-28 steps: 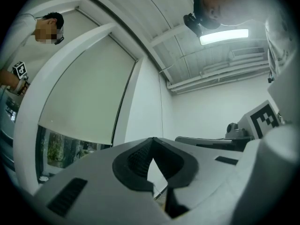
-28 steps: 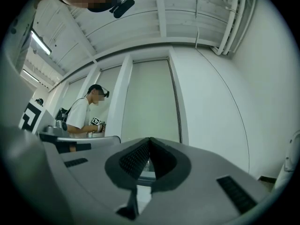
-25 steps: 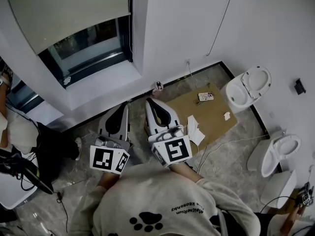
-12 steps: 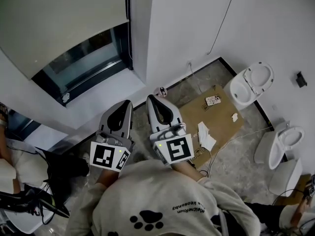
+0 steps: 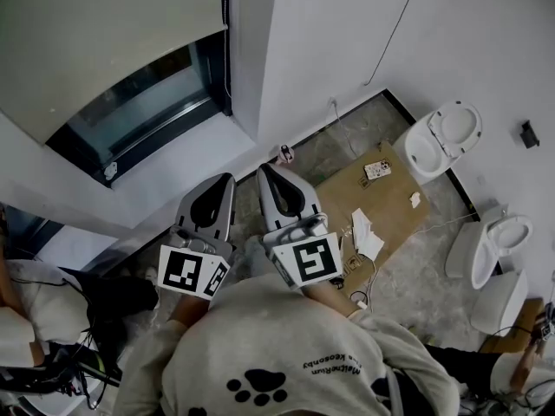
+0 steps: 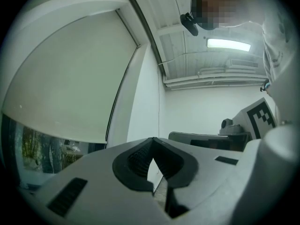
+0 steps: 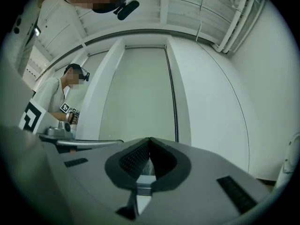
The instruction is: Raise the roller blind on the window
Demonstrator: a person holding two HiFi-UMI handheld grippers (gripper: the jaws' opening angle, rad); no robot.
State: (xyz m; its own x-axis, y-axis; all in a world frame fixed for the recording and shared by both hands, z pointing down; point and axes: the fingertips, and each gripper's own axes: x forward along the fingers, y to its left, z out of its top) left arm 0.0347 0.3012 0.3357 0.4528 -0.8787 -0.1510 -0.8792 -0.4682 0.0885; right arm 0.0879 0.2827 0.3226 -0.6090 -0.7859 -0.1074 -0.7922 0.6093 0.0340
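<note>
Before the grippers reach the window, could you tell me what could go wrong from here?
1. The left gripper and right gripper are both shut and empty. If they arrive like that, they may bump the roller blind instead of taking hold.
2. What looks like the cord is a thin dark line at the blind's right edge, easy to miss.
3. Cardboard and loose cables lie on the floor beside the person, a possible trip hazard.
</note>
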